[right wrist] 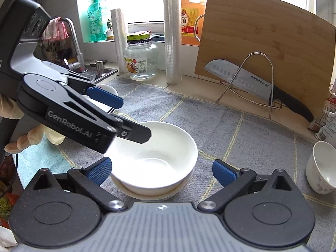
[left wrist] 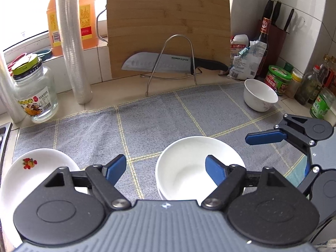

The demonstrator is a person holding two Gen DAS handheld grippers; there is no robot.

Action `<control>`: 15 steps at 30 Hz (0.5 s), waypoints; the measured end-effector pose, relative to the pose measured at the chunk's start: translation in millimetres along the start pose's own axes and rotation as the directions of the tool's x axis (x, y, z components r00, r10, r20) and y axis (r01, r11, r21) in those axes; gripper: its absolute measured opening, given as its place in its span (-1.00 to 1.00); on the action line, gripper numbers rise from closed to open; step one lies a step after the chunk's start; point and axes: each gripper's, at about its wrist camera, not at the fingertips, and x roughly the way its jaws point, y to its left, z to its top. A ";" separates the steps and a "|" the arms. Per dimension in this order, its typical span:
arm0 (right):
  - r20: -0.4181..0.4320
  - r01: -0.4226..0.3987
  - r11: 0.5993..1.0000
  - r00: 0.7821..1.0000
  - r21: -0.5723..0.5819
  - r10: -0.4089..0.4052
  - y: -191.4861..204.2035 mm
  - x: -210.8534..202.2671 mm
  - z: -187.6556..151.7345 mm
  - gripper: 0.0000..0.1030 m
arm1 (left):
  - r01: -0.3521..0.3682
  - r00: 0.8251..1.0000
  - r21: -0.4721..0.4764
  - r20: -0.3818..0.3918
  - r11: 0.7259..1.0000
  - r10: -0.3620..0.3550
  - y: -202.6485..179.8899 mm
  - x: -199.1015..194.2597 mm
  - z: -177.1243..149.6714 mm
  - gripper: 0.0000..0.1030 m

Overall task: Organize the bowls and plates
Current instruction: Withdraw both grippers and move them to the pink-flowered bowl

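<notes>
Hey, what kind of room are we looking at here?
Most likely a home kitchen counter: a bamboo cutting board with a knife on a wire rack, a sink faucet, and white bowls on a dish mat.

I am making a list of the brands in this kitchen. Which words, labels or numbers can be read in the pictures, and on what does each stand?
"SUPOR": on the knife blade.
"GenRobot.AI": on the left hand-held gripper, on the side of its arm.
"酒": on the orange bottle.
Too small or blurred to read: glass jar label, green-lidded tub, snack bags, dark bottle label, green soap bottle.
</notes>
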 end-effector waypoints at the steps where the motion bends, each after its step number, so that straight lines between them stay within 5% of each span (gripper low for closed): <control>1: -0.001 0.006 1.000 1.000 0.004 -0.006 -1.7 0.0 -0.3 1.00 | -0.002 1.000 -0.009 0.004 1.000 0.002 0.9 -2.0 -1.9 0.59; 15: 0.010 0.045 0.995 0.999 0.083 -0.046 -17.5 -17.0 -19.7 1.00 | -0.026 0.997 -0.030 0.075 0.999 0.028 -33.3 -30.0 -18.8 0.77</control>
